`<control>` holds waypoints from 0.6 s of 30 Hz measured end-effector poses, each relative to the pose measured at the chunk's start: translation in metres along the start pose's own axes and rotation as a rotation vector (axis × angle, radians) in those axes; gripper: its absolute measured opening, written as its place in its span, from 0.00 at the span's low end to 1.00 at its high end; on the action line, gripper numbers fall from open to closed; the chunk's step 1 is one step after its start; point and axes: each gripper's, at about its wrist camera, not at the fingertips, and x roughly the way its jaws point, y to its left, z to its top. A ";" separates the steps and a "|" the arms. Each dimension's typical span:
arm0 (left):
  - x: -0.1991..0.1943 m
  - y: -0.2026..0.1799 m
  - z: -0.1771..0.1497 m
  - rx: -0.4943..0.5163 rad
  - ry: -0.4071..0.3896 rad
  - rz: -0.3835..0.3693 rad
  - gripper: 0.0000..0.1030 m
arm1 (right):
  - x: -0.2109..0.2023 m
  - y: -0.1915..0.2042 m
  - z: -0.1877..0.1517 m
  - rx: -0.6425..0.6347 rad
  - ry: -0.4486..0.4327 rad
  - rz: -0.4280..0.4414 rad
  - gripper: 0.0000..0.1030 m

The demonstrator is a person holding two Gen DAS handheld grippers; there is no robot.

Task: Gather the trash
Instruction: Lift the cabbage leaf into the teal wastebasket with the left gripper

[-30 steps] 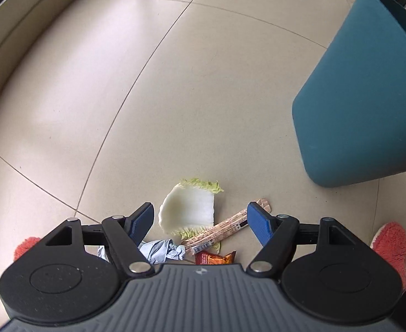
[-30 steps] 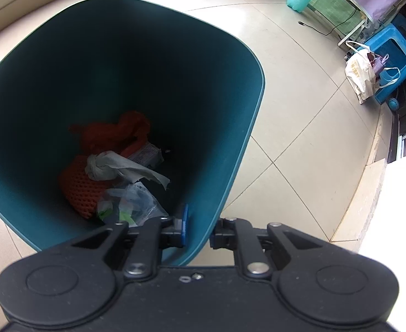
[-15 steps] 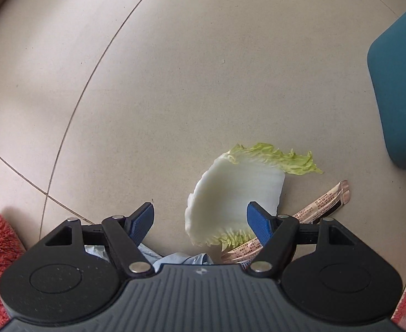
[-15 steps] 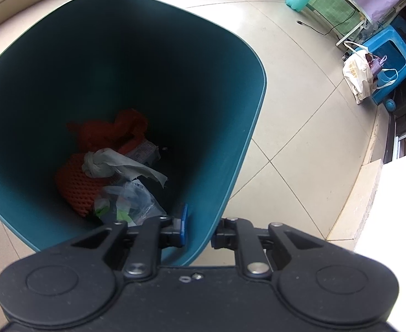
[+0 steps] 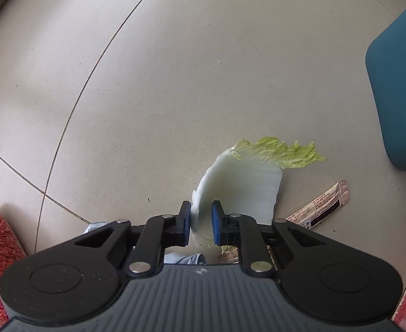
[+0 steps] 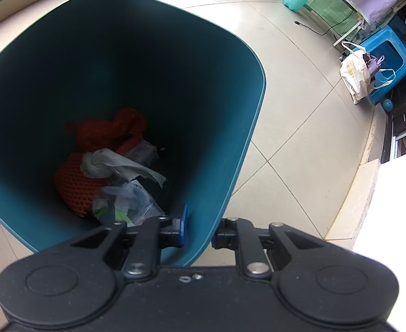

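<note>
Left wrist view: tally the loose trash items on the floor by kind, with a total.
Cabbage leaf, pinched in the left tongs: 1
Printed snack wrapper: 1
Crumpled pale-blue scrap, mostly hidden behind the tongs: 1
Total: 3

Print on the snack wrapper (image 5: 323, 207) is too small to read.

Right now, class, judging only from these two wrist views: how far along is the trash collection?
Done: the teal bin already holds an orange mesh bag, a crumpled tissue and clear plastic.
In hand: the left gripper is shut on the cabbage leaf; the right gripper clamps the bin's rim.
Left: a snack wrapper and a crumpled bluish scrap lie on the floor.
</note>
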 end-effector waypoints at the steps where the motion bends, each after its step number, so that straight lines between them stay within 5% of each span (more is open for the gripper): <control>1: -0.004 -0.003 0.000 0.006 0.002 0.007 0.10 | 0.000 0.000 0.000 0.001 -0.003 -0.001 0.15; 10: -0.040 -0.038 0.001 0.054 -0.062 0.166 0.06 | -0.002 0.000 -0.003 0.000 -0.026 -0.008 0.15; 18: -0.108 -0.043 0.005 -0.007 -0.165 0.206 0.06 | -0.004 0.000 -0.005 0.000 -0.040 -0.009 0.15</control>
